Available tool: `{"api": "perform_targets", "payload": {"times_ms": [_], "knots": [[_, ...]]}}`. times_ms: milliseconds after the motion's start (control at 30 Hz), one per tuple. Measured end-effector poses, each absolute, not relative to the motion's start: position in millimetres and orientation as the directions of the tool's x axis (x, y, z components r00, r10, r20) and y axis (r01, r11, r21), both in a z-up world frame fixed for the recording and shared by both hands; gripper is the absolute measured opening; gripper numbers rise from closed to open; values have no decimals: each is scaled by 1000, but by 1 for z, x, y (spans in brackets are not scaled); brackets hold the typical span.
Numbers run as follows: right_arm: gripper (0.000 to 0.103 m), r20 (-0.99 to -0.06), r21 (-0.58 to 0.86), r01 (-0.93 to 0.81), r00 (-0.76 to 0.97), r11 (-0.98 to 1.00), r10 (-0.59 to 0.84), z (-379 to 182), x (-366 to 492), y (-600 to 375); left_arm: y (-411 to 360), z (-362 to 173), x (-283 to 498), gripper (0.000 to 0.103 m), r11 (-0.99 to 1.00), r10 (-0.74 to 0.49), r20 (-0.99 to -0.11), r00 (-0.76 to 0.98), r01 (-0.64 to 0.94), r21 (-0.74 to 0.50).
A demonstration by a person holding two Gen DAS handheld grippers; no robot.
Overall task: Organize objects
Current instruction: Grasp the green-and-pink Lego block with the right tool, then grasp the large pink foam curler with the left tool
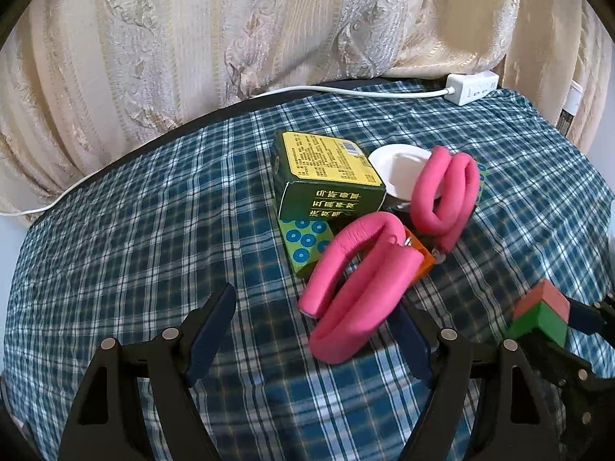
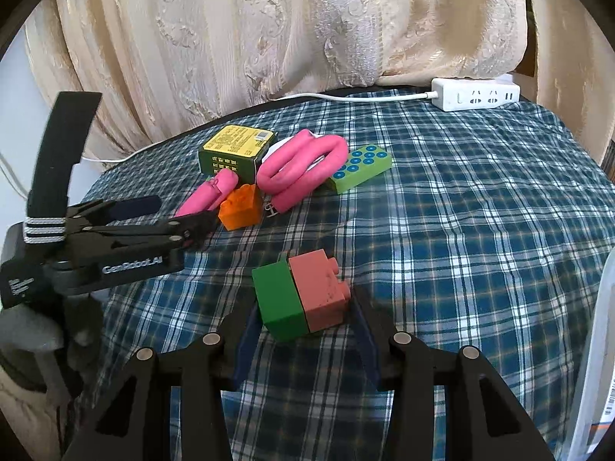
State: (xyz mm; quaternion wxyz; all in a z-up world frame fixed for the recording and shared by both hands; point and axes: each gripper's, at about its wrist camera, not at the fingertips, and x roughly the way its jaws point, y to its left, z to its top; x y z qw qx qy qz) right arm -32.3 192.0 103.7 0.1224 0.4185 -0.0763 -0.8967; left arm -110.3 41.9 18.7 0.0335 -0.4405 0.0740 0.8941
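in the right wrist view, the left gripper (image 2: 184, 217) comes in from the left edge, black, with "GenRobot.AI" in white on its side and a black strap with white stripes above it. in its own view its dark blue pads stand spread, empty, the near end of a pink foam-covered hand grip (image 1: 353, 284) lying beside the right pad; whether they touch cannot be told.

on the blue and white plaid cloth (image 2: 461, 230) the clutter sits mid-table: a dark green cardboard box with a yellow printed label (image 2: 236, 150), its chinese characters and barcode too small to read; an orange plastic building brick (image 2: 240, 207), largely covered by the pink grip in the left view; a second pink foam hand grip (image 2: 303, 171) draped over a white round dish (image 1: 399, 165), mostly hidden; and a lime green flat block with blue dots (image 2: 361, 167).

nearer, the right gripper (image 2: 303, 326) pinches a green and salmon-pink pair of joined plastic bricks (image 2: 303, 296) between its pads, lifted above the cloth.

at the far right edge lies a white power strip (image 2: 474, 94), its cord running left. a white object at the right border is cut off.
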Motion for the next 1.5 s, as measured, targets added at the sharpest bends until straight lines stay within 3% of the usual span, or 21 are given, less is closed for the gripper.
{"api": "perform_targets", "payload": {"times_ms": [133,367,1500], "knots": [[48,-730,246,160,-618,-956,-292,103,-32,192,43,14,-114,78,-987,-11,-795,-607,-120,105],[48,-728,261,160,-615,-952,-303,102,-33,194,48,12,-112,41,-985,9,-793,-609,-142,98],[48,-700,274,74,-668,-959,-251,113,-5,222,88,55,-55,40,-979,17,-720,-694,-158,129]]}}
